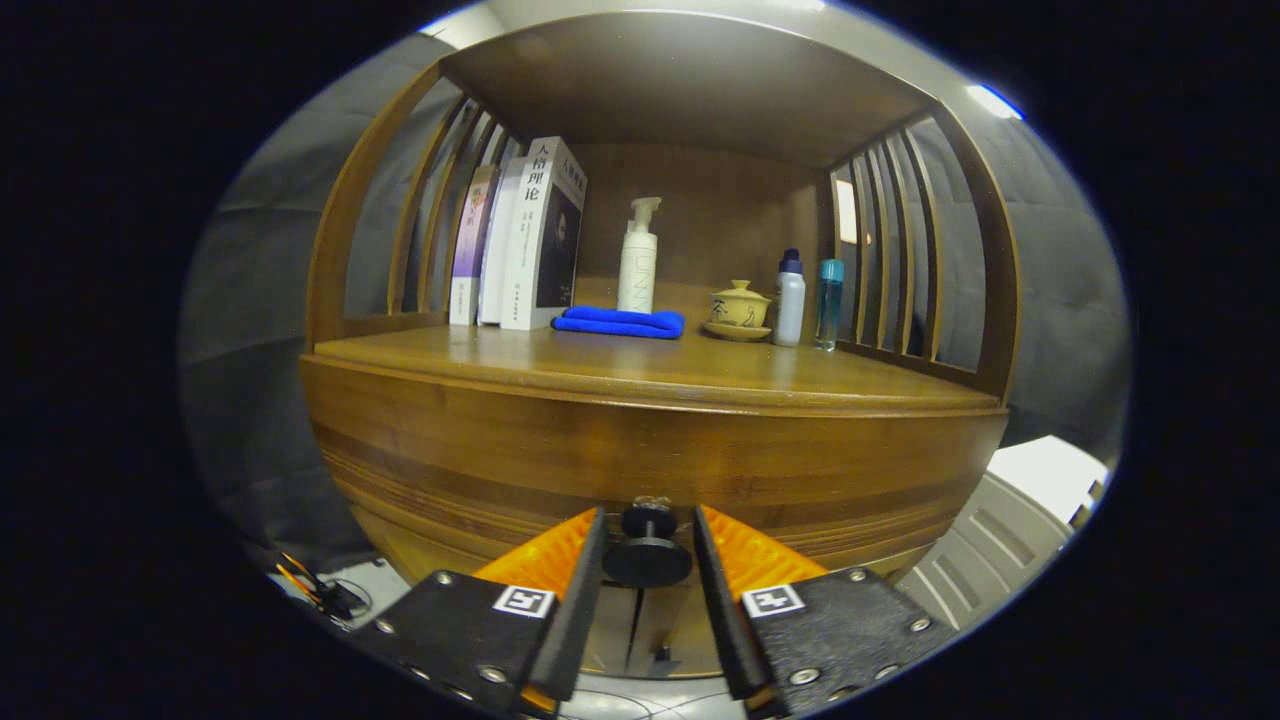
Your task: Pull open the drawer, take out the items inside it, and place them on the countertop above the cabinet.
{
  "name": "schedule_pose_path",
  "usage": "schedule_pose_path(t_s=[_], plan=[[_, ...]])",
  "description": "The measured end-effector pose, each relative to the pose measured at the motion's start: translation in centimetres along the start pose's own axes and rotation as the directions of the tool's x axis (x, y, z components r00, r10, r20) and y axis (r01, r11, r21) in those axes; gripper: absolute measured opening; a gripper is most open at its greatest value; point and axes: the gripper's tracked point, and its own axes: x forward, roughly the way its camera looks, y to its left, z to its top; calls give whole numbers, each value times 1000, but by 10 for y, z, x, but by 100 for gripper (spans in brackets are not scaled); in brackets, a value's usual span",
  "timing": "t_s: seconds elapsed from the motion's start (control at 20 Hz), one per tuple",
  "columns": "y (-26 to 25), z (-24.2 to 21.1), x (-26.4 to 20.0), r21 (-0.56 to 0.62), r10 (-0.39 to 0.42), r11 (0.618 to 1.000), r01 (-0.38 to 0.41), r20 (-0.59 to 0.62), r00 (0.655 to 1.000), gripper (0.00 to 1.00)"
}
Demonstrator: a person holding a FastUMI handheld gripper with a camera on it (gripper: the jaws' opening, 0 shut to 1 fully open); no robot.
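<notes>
The wooden cabinet's drawer front (560, 470) fills the space just ahead of me and sits flush with the cabinet. Its dark round knob (648, 560) lies between my two fingers, and both pads press against its sides. My gripper (648, 512) is shut on the knob. The drawer's inside is hidden. Above it runs the countertop (640, 370), a smooth wooden shelf under a wooden roof with slatted sides.
On the countertop stand upright books (520, 240) at the back left, a folded blue cloth (620, 322), a white pump bottle (638, 258), a lidded yellow teacup on a saucer (740, 308), a white bottle (790, 298) and a blue bottle (828, 303). Cables (320, 590) lie on the floor to the left.
</notes>
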Motion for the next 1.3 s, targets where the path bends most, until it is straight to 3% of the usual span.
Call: schedule_pose_path(t_s=[0.1, 0.35, 0.9, 1.3], plan=[[2, 1, 1, 2, -2, 1000, 2, 14, 1000, 47], [0, -3, -4, -19, 27, 999, -27, 5, 1000, 30], [-1, -17, -93, 80, -9, 997, 12, -30, 999, 28], [3, -36, -148, 41, 7, 999, -4, -65, 998, 29]])
